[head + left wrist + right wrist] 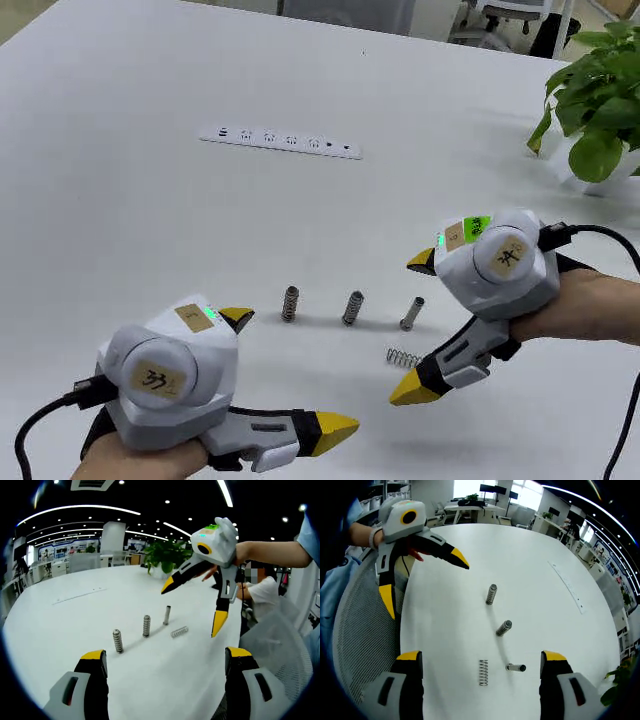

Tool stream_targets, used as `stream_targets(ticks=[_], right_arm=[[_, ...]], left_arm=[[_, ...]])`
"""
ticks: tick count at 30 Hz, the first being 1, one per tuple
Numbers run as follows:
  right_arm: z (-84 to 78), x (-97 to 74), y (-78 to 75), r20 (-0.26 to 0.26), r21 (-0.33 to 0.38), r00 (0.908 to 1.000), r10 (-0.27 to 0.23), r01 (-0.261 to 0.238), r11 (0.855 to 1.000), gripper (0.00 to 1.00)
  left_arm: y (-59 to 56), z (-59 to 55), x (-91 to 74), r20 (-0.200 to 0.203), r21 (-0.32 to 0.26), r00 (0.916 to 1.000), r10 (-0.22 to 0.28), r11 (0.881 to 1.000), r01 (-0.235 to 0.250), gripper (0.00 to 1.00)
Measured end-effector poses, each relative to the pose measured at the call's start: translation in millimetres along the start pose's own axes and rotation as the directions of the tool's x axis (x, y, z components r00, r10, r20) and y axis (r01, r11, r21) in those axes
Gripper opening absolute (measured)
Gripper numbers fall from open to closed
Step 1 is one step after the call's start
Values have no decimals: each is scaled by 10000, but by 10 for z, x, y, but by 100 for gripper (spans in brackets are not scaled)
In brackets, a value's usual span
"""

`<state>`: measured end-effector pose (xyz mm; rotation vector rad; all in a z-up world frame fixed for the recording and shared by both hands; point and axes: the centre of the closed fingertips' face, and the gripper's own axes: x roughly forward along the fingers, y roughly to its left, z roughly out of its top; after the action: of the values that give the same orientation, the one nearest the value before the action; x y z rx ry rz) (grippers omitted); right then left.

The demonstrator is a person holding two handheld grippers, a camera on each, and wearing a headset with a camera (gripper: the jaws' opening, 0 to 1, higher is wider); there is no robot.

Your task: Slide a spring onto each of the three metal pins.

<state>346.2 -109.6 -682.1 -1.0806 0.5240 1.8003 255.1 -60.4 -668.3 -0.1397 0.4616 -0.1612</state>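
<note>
A broad white surface (150, 230) is seen in the head view, with everything resting on it. The left gripper (292, 372) is held low at the near left edge, its yellow-tipped jaws spread wide apart and nothing between them. The right gripper (413, 327) is held at the right, its jaws likewise wide apart and empty, one tip raised above the surface and the other lowered near it. A potted plant (595, 100) is placed at the far right edge. A long white power strip (280, 141) is laid flat well beyond the work.

Between the two grippers, three metal pins are stood upright in a row. The left pin (290, 303) and the middle pin (353, 307) are each wrapped in a spring. The right pin (412, 313) is left bare. A loose spring (403, 357) is laid on its side just in front of the right pin, close to the lower jaw tip of the right gripper, apart from it.
</note>
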Motion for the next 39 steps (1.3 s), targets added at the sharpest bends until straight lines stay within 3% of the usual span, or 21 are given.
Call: stream_targets(ticks=[6,12,20,25,27,31,39], right_arm=[[-21,-128,-23,624,1054,9951,-764,696,9920,99],[-115,-226,-24,773,1812,9884,-1309,1152,9767,99],[-365,-386,107,785,2845,9756,-2050,1752,9425,99],[-537,-503,174,809,3522,9618,-2614,2177,9102,99],[-624,-552,196,776,3798,9581,-2756,2272,8967,99],[-739,-652,222,876,4075,9529,-2902,2316,8834,99],[-790,-769,232,1384,4392,9411,-3085,2208,8708,99]], left_arm=[[-36,-7,-1,-131,204,9996,-269,9994,272,100],[5,-52,-4,-326,296,9983,-490,9983,500,100],[103,-73,13,-403,418,9973,-620,9971,637,100],[119,-68,41,-512,577,9952,-835,9946,864,100],[119,-74,51,-594,603,9942,-899,9938,934,100],[114,-72,46,-704,605,9939,-849,9942,892,100],[170,-80,7,-845,432,9958,-340,9984,378,100]])
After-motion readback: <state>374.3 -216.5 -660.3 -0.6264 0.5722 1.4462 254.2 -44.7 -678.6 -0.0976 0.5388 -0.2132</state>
